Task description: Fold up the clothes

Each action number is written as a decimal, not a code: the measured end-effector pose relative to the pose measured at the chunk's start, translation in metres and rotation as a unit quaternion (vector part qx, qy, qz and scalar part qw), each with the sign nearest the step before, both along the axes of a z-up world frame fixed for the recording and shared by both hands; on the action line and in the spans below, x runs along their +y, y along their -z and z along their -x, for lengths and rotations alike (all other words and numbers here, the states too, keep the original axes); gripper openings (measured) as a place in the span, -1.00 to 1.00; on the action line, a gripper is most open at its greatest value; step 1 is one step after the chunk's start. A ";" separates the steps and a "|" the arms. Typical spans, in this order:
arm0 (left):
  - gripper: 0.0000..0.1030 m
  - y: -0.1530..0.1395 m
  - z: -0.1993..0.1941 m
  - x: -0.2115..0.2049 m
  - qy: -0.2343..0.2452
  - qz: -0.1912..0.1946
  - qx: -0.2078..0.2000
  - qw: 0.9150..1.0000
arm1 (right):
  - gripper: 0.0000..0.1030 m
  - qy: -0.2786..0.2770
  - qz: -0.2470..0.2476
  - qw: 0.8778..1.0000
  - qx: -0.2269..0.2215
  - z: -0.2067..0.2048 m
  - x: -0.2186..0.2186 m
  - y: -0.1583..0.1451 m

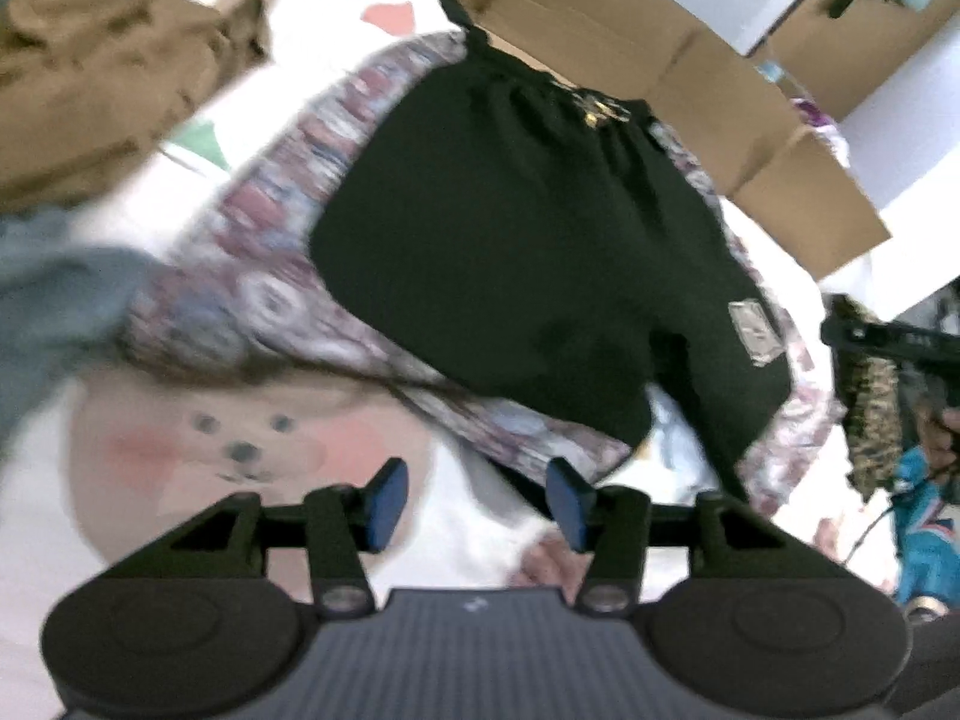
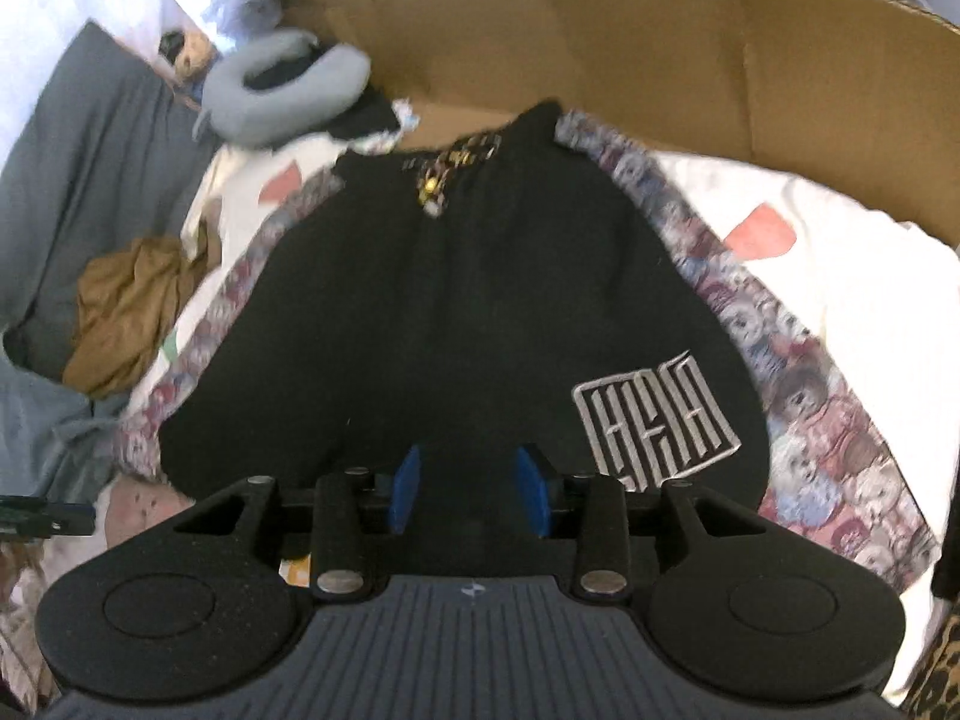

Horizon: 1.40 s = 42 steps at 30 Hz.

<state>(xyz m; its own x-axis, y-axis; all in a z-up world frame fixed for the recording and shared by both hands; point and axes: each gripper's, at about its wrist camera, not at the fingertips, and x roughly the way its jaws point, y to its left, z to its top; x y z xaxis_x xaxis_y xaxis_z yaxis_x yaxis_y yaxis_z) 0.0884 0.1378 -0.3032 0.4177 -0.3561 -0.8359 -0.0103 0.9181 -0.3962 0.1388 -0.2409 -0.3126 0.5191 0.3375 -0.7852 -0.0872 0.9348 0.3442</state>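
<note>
Over on the left, at about nine o'clock from the shorts, a brown garment [image 2: 129,318] lies crumpled beside a grey one [image 2: 78,168], both close enough to get dragged in if a fold sweeps wide.

The left claw [image 1: 477,501] hangs released, its blue pads apart with nothing between them, over the pale bedspread [image 1: 252,456] printed with a bear face. It sits just short of the shorts' hem. The left view is smeared, so I'd guess it could easily misjudge the edge and pinch the bedspread along with the fabric, pulling the whole surface askew.

In the middle, the black shorts [image 2: 432,324] lie spread flat on the bed, waistband at twelve o'clock near the cardboard box [image 2: 660,60], legs toward six. A patterned stripe [image 2: 774,336] runs down each side and a white logo [image 2: 657,426] sits at about four o'clock. Whether they are laid out for folding or just opened flat, I cannot say.

The right claw [image 2: 471,495] is likewise released, pads apart, poised over the hem at six o'clock. Grabbing only the top layer there would leave the underside behind and give a lopsided fold.

At the waistband, the decorated drawstring [image 2: 447,171] could snag, and the box wall crowds any fold toward twelve.
</note>
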 end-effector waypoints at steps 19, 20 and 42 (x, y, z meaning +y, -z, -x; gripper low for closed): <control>-0.02 0.062 0.008 -0.047 0.036 0.020 -0.031 0.999 | -0.15 -0.075 -0.056 0.995 0.040 -0.005 0.067 0.047; -0.09 0.063 0.009 -0.048 0.037 0.019 -0.037 0.998 | -0.15 -0.079 -0.059 0.994 0.045 -0.004 0.068 0.049; -0.89 0.066 -0.001 -0.043 0.026 0.114 -0.042 0.992 | -0.15 -0.125 -0.125 0.978 0.108 0.007 0.102 0.073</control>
<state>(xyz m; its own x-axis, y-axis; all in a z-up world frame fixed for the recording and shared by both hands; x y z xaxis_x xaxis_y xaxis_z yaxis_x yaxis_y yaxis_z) 0.0892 0.0948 -0.3691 0.4586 -0.5550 -0.6940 0.0764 0.8027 -0.5914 0.1317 -0.1392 -0.3852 0.2271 0.6283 -0.7441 -0.2015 0.7778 0.5953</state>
